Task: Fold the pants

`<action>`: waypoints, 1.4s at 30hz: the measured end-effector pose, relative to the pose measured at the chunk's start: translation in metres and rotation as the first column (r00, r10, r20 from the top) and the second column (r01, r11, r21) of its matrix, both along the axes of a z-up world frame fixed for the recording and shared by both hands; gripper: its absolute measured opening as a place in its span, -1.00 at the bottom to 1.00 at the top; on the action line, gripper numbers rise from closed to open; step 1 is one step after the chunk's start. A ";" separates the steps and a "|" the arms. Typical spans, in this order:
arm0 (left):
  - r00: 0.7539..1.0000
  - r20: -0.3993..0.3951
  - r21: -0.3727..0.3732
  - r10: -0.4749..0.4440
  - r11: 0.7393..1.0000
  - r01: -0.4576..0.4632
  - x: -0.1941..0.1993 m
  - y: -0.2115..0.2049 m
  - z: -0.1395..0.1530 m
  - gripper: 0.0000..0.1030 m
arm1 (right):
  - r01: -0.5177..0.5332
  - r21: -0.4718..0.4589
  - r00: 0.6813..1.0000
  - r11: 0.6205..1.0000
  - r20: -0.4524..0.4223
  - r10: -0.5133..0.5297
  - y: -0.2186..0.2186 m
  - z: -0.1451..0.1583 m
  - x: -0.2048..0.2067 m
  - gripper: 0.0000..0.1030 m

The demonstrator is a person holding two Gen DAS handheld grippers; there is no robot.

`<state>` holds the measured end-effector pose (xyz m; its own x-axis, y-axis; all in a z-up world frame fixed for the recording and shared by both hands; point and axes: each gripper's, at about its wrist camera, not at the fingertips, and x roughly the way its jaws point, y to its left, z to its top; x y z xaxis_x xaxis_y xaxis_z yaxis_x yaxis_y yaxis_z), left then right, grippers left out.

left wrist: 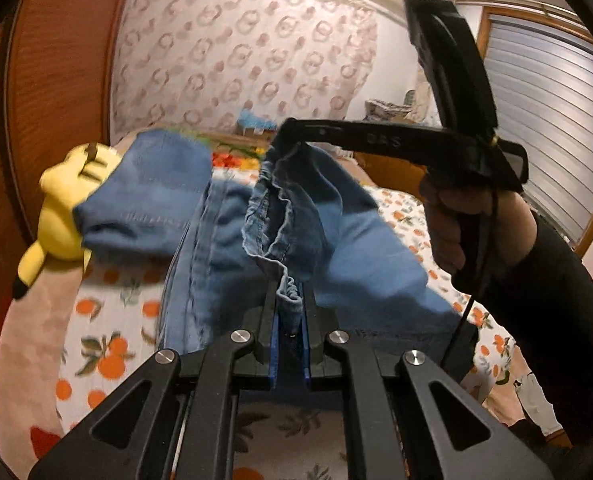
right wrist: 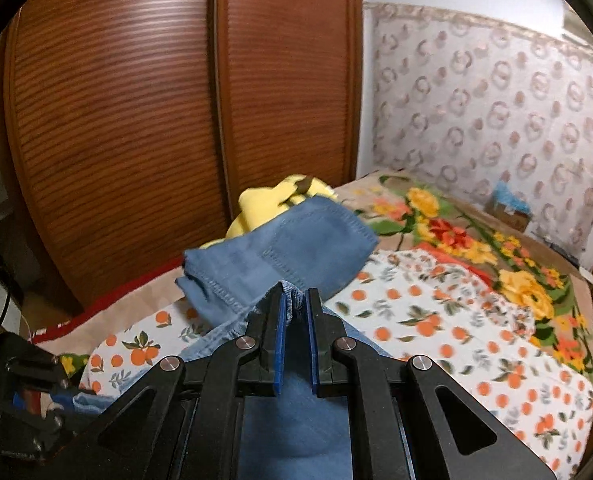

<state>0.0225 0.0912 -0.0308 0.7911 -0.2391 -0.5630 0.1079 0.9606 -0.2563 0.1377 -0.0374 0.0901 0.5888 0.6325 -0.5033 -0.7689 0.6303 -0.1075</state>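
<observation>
From my remote seat the biggest thing was the bed (right wrist: 456,320), its orange-print sheet spread below both cameras, with the ribbed wooden wardrobe (right wrist: 136,120) rising behind it from nine to twelve o'clock in the right wrist view. The pants (left wrist: 224,232), blue denim, were held up off the sheet by their elastic waistband, the far part flopped over a yellow plush toy (left wrist: 64,208) at about ten o'clock in the left wrist view; I judged they were raised so the fabric could hang straight before being laid down for a fold. My right gripper (left wrist: 286,132) showed at one o'clock in the left view, a hand (left wrist: 456,220) around its grip, its tongs pinched nearly closed on one gathered bit of waistband. The left gripper (left wrist: 290,304) was likewise clamped tight on a bunched waistband edge at centre frame. Holding two separate points, I reckoned, kept the waist stretched between the grippers.
</observation>
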 end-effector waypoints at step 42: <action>0.988 -0.119 0.156 0.102 0.984 -0.083 0.040 -0.004 -0.041 0.40 | 0.332 0.001 0.915 0.943 -0.243 -0.322 -0.121 -0.064 0.080 -0.26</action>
<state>0.0627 0.0876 -0.0721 0.7265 -0.0733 -0.6832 -0.0073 0.9934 -0.1143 0.2182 -0.1585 0.0261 0.6337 0.4479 -0.6308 -0.5188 0.8509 0.0830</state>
